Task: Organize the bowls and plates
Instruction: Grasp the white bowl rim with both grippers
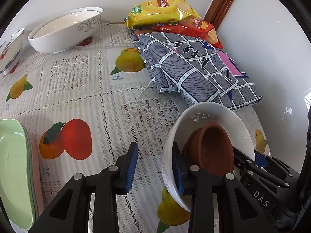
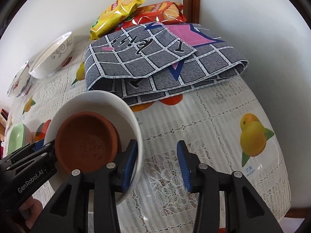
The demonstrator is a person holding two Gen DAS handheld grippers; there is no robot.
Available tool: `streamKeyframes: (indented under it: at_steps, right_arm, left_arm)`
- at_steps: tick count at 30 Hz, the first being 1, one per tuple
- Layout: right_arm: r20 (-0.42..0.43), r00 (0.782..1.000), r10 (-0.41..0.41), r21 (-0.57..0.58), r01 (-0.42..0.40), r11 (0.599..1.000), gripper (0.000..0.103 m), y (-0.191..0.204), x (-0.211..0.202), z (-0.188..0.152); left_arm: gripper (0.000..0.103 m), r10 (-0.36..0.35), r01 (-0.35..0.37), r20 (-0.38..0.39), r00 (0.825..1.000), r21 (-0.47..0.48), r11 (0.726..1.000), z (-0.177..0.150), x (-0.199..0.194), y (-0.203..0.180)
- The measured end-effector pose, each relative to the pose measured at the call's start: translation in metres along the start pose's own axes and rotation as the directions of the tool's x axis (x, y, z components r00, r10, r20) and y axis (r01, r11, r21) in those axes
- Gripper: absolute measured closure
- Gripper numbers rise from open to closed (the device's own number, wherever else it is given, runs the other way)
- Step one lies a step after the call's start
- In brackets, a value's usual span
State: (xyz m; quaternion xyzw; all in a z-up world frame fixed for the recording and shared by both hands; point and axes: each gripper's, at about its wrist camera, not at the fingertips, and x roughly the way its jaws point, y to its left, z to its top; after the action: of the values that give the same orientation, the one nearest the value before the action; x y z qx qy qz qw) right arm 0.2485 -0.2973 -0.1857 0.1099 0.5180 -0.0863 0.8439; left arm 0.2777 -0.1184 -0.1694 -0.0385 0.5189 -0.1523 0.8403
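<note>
A white bowl [image 1: 210, 116] [image 2: 101, 101] sits on the fruit-print tablecloth with two stacked terracotta saucers [image 1: 211, 149] [image 2: 85, 141] leaning inside it. My left gripper [image 1: 154, 168] straddles the bowl's left rim: one finger is inside, and the outer pad [image 1: 132, 167] stands clear of the wall. My right gripper [image 2: 157, 166] straddles the opposite rim the same way, its outer pad [image 2: 184, 167] well away from the bowl. Both stand open. A stack of green plates [image 1: 13, 170] [image 2: 17, 137] lies at the left.
A large white bowl with grey scrolls [image 1: 66, 31] [image 2: 52, 58] and a small blue-and-red patterned bowl [image 1: 9, 48] [image 2: 19, 81] stand at the back left. A folded grey cloth [image 1: 194, 68] [image 2: 159, 62] and chip bags [image 1: 163, 9] [image 2: 116, 9] lie behind, against the white wall.
</note>
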Motion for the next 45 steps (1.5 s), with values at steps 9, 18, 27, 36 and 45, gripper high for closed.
streamKeyframes:
  at_steps: [9, 18, 27, 36, 45]
  right_arm:
    - [0.005, 0.999, 0.038, 0.023, -0.038, 0.999, 0.057, -0.003, 0.002, -0.001]
    - [0.048, 0.998, 0.032, 0.015, -0.033, 0.999, 0.056, -0.002, 0.001, -0.003]
    - [0.063, 0.994, 0.091, 0.046, -0.094, 0.995, 0.08, -0.001, -0.002, -0.006]
    - [0.057, 0.992, 0.111, 0.085, -0.116, 0.99, 0.093, 0.005, -0.005, -0.008]
    - [0.056, 0.993, 0.105, 0.099, -0.111, 0.989, 0.093, 0.009, -0.016, -0.017]
  left_arm:
    - [0.07, 0.008, -0.008, 0.011, 1.0, -0.005, 1.0, 0.0, -0.001, 0.0]
    - [0.067, -0.003, 0.003, -0.007, 1.0, -0.009, 1.0, 0.002, 0.0, 0.003]
    - [0.092, -0.04, 0.04, 0.015, 0.999, 0.004, 0.999, -0.001, -0.002, -0.007]
    - [0.094, -0.006, 0.006, 0.007, 1.0, 0.024, 1.0, -0.002, -0.002, -0.011]
    - [0.094, -0.008, 0.008, 0.004, 1.0, 0.019, 1.0, -0.013, -0.018, -0.01]
